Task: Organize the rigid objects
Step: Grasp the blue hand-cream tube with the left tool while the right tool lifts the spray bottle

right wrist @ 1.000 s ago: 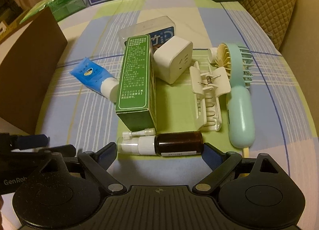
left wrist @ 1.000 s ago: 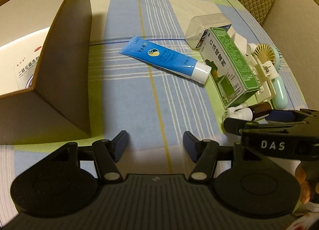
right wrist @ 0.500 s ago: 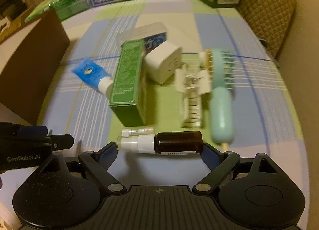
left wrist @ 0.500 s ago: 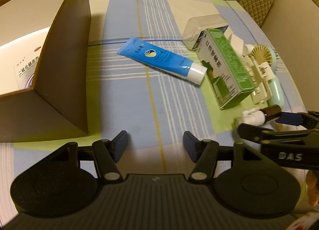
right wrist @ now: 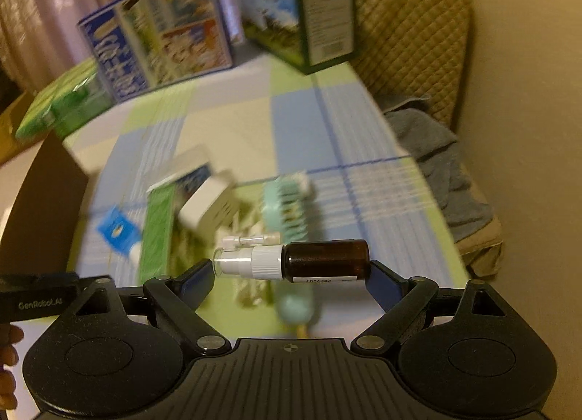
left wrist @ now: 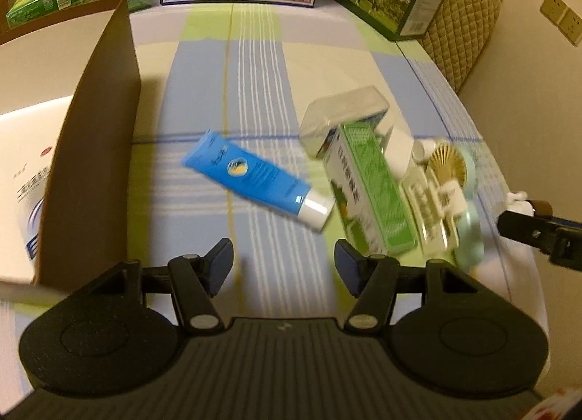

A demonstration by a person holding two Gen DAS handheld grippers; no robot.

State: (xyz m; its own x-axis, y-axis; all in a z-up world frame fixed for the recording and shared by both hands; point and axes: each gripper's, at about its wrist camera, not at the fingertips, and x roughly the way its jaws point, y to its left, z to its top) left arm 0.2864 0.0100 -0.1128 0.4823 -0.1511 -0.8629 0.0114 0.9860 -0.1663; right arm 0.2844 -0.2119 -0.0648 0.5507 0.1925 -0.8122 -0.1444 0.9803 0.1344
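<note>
from the left wrist, our left gripper [left wrist: 283, 265] hangs spread and empty over the near edge of the plaid bed cover [left wrist: 254, 67], the cardboard box [left wrist: 98, 150] along the cover's left edge. the blue tube [left wrist: 254, 178] lies mid-cover, just beside the green carton [left wrist: 371, 194] and the pile toward the right edge. a second ago we sat lower; now the far cartons show.

from the right wrist, our right gripper [right wrist: 291, 274] is clamped end to end on the brown spray bottle [right wrist: 323, 260], held crosswise in the air above the pile (a second ago it lay on the cover between parted fingers). we judge it light, stiff and breakable glass, slick on the sides; gripping cap tip against base risks a pivot, so the brown body across its width would be the surer hold. the mint fan [right wrist: 287, 209] lies below, blurred.
</note>
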